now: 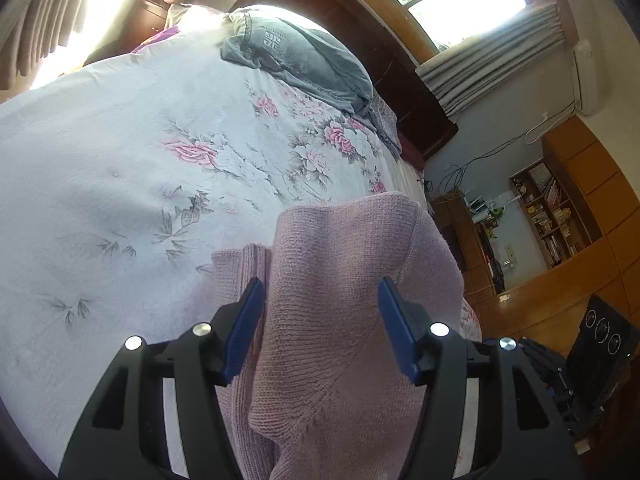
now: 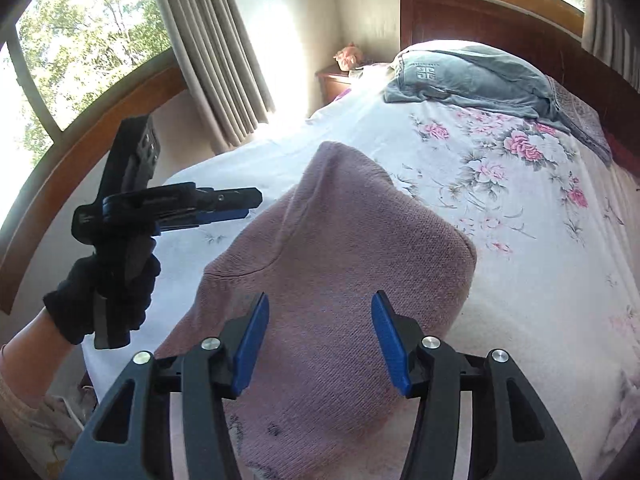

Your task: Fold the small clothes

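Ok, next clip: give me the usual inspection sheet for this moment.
Surface: bed with a white floral sheet, wrinkled.
Job's things: pink knit sweater lying partly folded near the bed's edge.
Clutter: grey-blue pillow by the headboard.
Grippers: left gripper open above the sweater, gripping nothing; right gripper open above it, also gripping nothing.
Cables: loose wires on the wall near the bookshelf.
Surroundings: curtains, windows, wooden headboard, nightstand.
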Demonstrator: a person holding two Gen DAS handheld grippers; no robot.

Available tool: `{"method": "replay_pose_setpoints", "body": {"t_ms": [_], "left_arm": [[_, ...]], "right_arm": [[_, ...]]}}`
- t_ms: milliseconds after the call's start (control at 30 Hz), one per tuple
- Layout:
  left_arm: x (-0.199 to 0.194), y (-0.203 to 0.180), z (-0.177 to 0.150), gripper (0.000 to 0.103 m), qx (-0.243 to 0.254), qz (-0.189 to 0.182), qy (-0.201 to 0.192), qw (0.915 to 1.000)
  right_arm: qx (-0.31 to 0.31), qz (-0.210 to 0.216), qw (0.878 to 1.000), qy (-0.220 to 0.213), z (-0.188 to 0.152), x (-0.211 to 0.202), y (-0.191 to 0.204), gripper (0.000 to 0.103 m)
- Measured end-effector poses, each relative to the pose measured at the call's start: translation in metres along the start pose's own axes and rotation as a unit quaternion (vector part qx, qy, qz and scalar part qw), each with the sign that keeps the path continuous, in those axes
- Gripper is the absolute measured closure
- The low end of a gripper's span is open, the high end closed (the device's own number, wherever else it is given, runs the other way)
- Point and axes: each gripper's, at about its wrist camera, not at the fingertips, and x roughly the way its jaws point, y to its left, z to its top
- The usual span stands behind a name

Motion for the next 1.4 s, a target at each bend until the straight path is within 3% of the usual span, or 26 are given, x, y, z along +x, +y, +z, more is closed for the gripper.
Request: {"method": "replay_pose_setpoints", "body": {"t_ms": [100,133,200,233,367,433,533,633,700,767,900,967,1033,1200,1267,1300,1400], "left_arm": [[0.022,0.005,0.000,0.045,-0.016,0.001,0.016,0.9997],[0.026,0.007,0.000,0.050,-0.019,-0.006,0.020,0.9996],[0.028,0.010,-0.003,0.071,-0.028,-0.020,0.022,0.9992],[0.026,0.014,-0.005,0.088,-0.038,-0.030,0.019,0.9986],[-0.001,0.029,-0.020,0.092,-0.072,-0.063,-0.040,0.9946],[-0.002,0.038,-0.031,0.093,-0.080,-0.034,-0.047,0.9951],[0.008,0.058,-0.047,0.103,-0.103,0.012,-0.031,0.9941],[0.002,0.073,-0.053,0.101,-0.130,0.006,-0.034,0.9909],[-0.013,0.070,-0.054,0.097,-0.120,0.006,-0.041,0.9919],[-0.032,0.059,-0.060,0.081,-0.095,0.003,-0.048,0.9943],[-0.065,0.032,-0.086,0.068,-0.058,0.005,-0.036,0.9977],[-0.076,0.023,-0.106,0.054,-0.052,0.004,-0.030,0.9982],[-0.080,0.018,-0.125,0.050,-0.057,-0.001,-0.016,0.9982],[-0.072,0.012,-0.164,0.052,-0.055,0.013,0.010,0.9984],[-0.064,0.016,-0.172,0.073,-0.063,0.015,0.018,0.9977],[-0.061,0.018,-0.178,0.077,-0.071,0.016,0.021,0.9971],[-0.061,0.022,-0.189,0.077,-0.089,0.007,0.013,0.9959]], "right_arm": [[0.024,0.012,0.999,0.021,0.003,0.018,-0.019,0.049],[0.030,0.013,0.999,0.022,0.003,0.022,-0.019,0.049],[0.041,0.008,0.999,0.022,0.000,0.027,-0.026,0.049],[0.045,0.003,0.999,0.023,0.001,0.029,-0.026,0.049],[0.069,0.024,0.997,0.019,-0.005,0.032,-0.039,0.048],[0.078,0.034,0.996,0.016,-0.005,0.035,-0.045,0.048],[0.072,0.020,0.997,0.018,-0.005,0.042,-0.043,0.048],[0.068,0.015,0.997,0.019,-0.005,0.044,-0.041,0.044],[0.067,0.022,0.997,0.015,-0.004,0.039,-0.040,0.042],[0.074,0.028,0.997,0.009,-0.006,0.030,-0.040,0.042],[0.084,0.039,0.996,-0.013,-0.018,0.004,-0.035,0.042],[0.087,0.039,0.995,-0.014,-0.028,-0.006,-0.032,0.039],[0.094,0.039,0.995,-0.014,-0.043,-0.015,-0.029,0.034],[0.123,0.041,0.992,0.005,-0.085,-0.023,-0.022,0.033],[0.141,0.029,0.989,0.025,-0.101,-0.020,-0.022,0.029],[0.154,0.032,0.987,0.034,-0.109,-0.017,-0.022,0.029],[0.189,0.062,0.978,0.065,-0.131,0.000,-0.026,0.030]]}}
